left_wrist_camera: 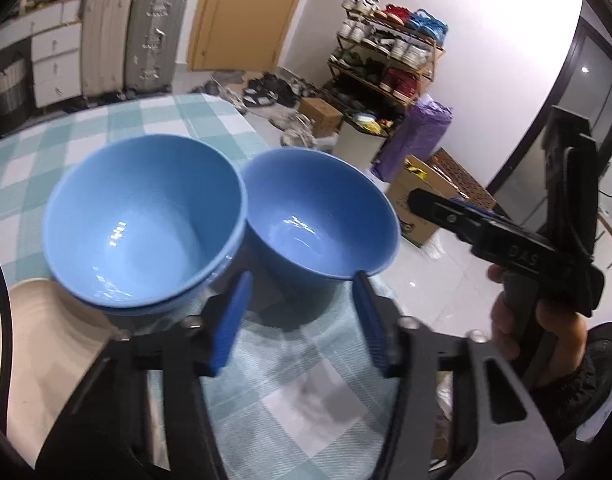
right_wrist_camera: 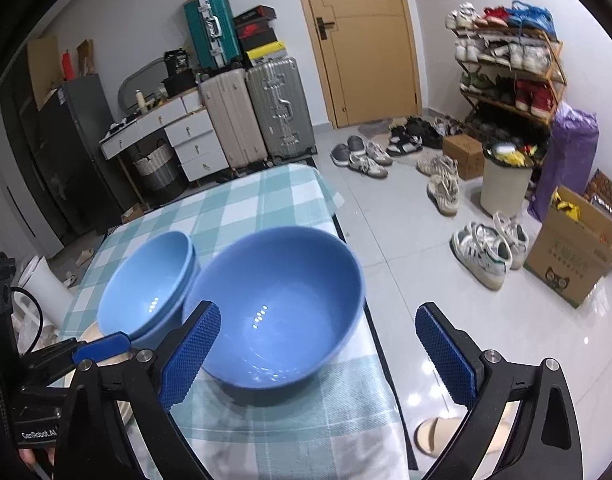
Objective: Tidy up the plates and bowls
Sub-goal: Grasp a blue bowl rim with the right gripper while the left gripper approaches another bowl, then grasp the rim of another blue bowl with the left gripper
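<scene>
**Single blue bowl waiting to join the stack**

The right claw is standing wide apart, gripping nothing, with its left pad just beside the near rim of the single blue bowl. This bowl is sitting upright on the checked table, close to the table's right edge and touching or nearly touching the stacked blue bowls. The left claw is also released, hovering low just in front of both, holding nothing.

The likely step is nesting the single bowl into the stack. To do it well, one pad should be going inside the rim and one outside, pinching the wall firmly, then lifting clear above the stack's rim before lowering it level.

A pale plate is lying beside and partly under the stack. The table edge is the main hazard: a nudge could send the bowl to the floor, where a cardboard box and scattered shoes are lying. The two claws are crowding the same spot.
</scene>
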The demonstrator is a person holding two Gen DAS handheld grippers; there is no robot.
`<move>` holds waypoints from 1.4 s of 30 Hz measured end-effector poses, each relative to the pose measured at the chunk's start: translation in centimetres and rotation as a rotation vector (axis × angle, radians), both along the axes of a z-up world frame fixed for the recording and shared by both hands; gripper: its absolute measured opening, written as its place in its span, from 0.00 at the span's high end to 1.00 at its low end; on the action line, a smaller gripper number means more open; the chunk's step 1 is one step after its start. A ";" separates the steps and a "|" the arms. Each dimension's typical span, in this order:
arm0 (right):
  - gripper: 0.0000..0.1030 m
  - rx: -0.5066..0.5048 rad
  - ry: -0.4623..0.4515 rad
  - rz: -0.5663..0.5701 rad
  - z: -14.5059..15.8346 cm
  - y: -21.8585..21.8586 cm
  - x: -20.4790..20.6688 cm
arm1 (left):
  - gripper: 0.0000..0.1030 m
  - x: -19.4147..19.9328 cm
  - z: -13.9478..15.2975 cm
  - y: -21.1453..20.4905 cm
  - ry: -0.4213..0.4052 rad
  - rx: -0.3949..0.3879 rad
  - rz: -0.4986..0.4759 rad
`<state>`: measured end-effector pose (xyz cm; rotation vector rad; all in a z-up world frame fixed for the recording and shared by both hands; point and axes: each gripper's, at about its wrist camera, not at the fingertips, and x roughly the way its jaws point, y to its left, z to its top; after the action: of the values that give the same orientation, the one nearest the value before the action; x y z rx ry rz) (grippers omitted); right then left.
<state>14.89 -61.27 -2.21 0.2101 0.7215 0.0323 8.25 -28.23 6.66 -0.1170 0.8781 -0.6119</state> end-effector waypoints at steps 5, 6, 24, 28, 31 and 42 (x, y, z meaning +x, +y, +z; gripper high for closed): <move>0.18 0.013 0.031 -0.008 -1.2 -0.6 0.5 | 0.58 1.1 -1.2 -1.2 0.053 -0.014 0.005; 0.21 0.015 0.039 -0.009 -1.4 -0.8 0.7 | 0.58 1.4 -1.5 -1.4 0.061 -0.014 0.005; 0.46 0.042 0.085 -0.022 -3.7 -2.4 3.4 | 0.58 5.5 -3.8 -2.7 0.120 0.007 0.047; 0.51 0.045 0.096 -0.029 -4.1 -2.5 4.7 | 0.58 6.0 -3.9 -2.7 0.119 0.003 0.051; 0.52 0.040 0.098 -0.024 -4.1 -2.3 5.3 | 0.58 6.3 -3.8 -2.6 0.116 0.000 0.053; 0.72 0.030 0.110 -0.034 -4.8 -2.1 6.8 | 0.59 6.8 -3.8 -2.7 0.115 -0.009 0.043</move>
<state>21.74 -63.35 -7.00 0.2545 0.8272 -0.0008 15.05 -30.95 2.90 -0.1804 0.9811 -0.5730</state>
